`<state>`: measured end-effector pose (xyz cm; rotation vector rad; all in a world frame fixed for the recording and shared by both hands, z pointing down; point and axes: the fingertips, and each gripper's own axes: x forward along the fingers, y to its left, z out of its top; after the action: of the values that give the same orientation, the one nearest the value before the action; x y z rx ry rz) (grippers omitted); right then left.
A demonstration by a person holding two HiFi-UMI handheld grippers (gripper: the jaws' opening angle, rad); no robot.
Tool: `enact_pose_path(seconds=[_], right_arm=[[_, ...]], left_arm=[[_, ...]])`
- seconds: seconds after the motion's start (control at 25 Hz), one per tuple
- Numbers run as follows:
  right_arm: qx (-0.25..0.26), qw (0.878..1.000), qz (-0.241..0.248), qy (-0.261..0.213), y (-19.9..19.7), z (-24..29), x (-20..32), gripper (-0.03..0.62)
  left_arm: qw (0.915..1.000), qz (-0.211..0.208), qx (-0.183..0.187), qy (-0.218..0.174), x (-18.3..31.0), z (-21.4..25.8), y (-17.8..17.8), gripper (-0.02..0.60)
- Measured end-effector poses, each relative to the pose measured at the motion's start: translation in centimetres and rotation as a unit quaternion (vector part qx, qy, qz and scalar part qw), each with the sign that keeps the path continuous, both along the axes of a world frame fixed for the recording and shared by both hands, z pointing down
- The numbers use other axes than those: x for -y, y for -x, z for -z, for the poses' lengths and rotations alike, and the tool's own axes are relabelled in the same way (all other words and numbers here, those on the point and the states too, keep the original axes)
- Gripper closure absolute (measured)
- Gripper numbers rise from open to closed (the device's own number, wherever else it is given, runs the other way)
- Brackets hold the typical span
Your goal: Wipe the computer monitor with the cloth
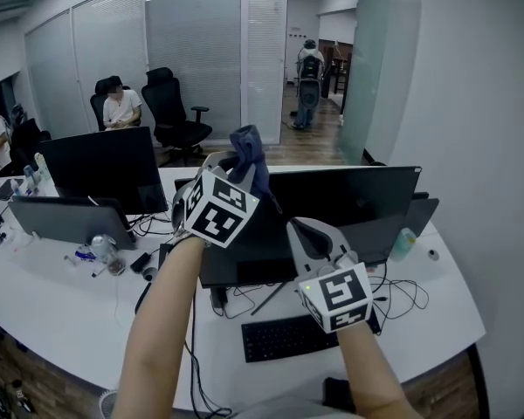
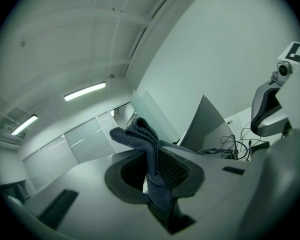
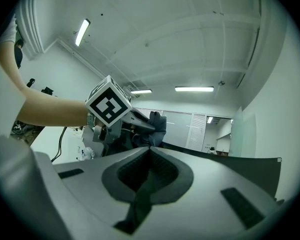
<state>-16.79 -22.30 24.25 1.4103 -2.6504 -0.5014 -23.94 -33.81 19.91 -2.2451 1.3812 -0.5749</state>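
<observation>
Head view puts the left gripper [image 1: 230, 164] just left of the frame's centre, its jaws clamped on a dark blue knitted cloth [image 1: 251, 157] whose loose end sticks up above them. In the left gripper view the cloth [image 2: 142, 136] is pinched between the two dark pads and folds over towards the upper left, and the camera looks up at the ceiling. We see the wide black flat computer monitor [image 1: 349, 203] in the middle right of the head view, behind a black keyboard [image 1: 288, 339], its screen turned to us and its long axis running left to right. The cloth sits at the screen's upper left corner, touching it or just in front; we cannot tell which. The right gripper [image 1: 295, 228] hangs lower, before the screen's lower middle, and in the right gripper view its jaws are pressed together on nothing. We judge the left gripper to be the one that counts: the screen stretches right and down from the cloth, so a wipe would need the jaws tipped forward, then drawn along that long axis
</observation>
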Motion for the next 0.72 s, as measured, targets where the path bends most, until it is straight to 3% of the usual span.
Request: enact_pose_path(seconds=[0.72], right_arm=[[-0.018, 0.998, 0.051, 0.010, 6.5, -1.1, -1.0, 0.586]], left_arm=[[0.9988, 0.049, 0.002, 0.001, -1.5, -0.2, 7.9, 0.522]])
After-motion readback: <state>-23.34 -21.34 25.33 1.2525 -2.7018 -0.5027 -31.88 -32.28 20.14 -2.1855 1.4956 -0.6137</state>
